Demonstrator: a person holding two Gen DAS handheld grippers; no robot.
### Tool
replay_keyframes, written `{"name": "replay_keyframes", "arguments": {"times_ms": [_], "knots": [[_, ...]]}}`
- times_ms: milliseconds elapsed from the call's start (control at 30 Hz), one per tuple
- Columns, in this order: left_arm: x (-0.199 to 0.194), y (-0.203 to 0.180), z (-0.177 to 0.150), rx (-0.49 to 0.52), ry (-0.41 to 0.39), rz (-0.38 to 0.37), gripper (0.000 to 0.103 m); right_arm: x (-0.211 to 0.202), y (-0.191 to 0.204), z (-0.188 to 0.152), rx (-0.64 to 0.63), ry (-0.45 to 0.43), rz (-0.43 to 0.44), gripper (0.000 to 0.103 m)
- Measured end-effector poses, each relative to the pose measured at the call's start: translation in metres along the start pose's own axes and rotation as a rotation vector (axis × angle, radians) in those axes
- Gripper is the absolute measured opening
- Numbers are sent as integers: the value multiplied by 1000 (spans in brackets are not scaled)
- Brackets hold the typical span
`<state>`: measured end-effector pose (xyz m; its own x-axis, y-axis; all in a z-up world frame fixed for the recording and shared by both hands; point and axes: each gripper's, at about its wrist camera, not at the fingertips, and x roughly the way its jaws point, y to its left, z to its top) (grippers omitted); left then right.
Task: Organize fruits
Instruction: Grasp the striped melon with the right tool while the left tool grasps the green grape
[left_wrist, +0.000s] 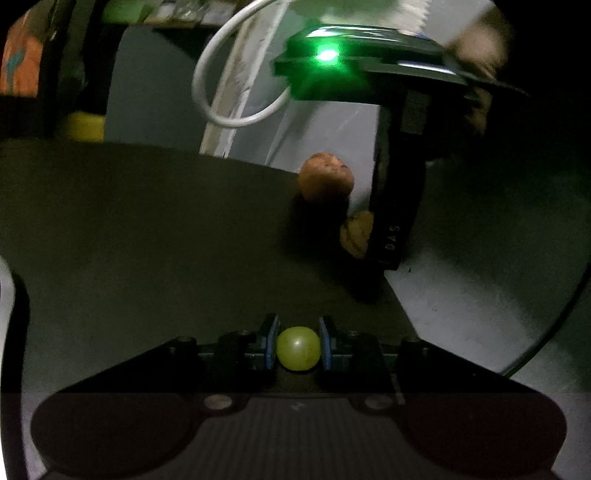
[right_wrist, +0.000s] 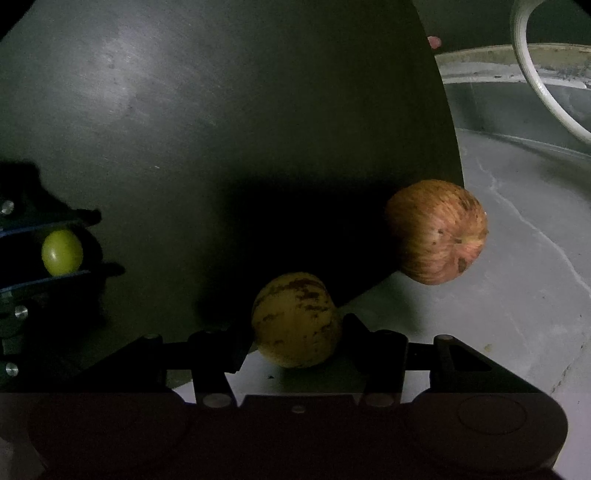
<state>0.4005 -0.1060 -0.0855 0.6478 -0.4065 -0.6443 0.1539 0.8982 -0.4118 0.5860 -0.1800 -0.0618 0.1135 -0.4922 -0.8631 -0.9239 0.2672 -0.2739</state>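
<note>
The right tongs (right_wrist: 297, 325) clamp a yellow, brown-streaked round fruit (right_wrist: 295, 319) at the edge of a dark mat (right_wrist: 221, 110). A red-streaked apple (right_wrist: 436, 230) lies near, on the mat's edge. At far left, the left tongs (right_wrist: 85, 243) grip a green grape (right_wrist: 61, 252).

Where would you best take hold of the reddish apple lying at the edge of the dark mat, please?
Grip the apple across its rounded flanks, probably coming from above: it lies tipped, its dimpled end facing sideways, with open floor beside it and the striped yellow fruit standing apart.
</note>
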Motion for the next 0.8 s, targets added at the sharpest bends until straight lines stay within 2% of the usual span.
{"name": "replay_keyframes", "arguments": {"times_ms": [100, 267, 500, 700, 800], "knots": [[-5, 13, 1, -99, 24, -33, 25, -10, 5, -1, 5, -11, 8, 54], [-20, 27, 0, -165, 37, -24, 25, -31, 12, -8, 47, -62, 32, 54], [-45, 35, 9, -191, 3, -27, 25, -68, 26, -16, 152, -204, 73, 54], [-82, 48, 21, -186, -46, 19, 25, -84, 46, -16, 237, -290, 92, 54], [-98, 56, 29, -183, -53, 39, 25, -99, 59, -18, 288, -383, 136, 54]]}}
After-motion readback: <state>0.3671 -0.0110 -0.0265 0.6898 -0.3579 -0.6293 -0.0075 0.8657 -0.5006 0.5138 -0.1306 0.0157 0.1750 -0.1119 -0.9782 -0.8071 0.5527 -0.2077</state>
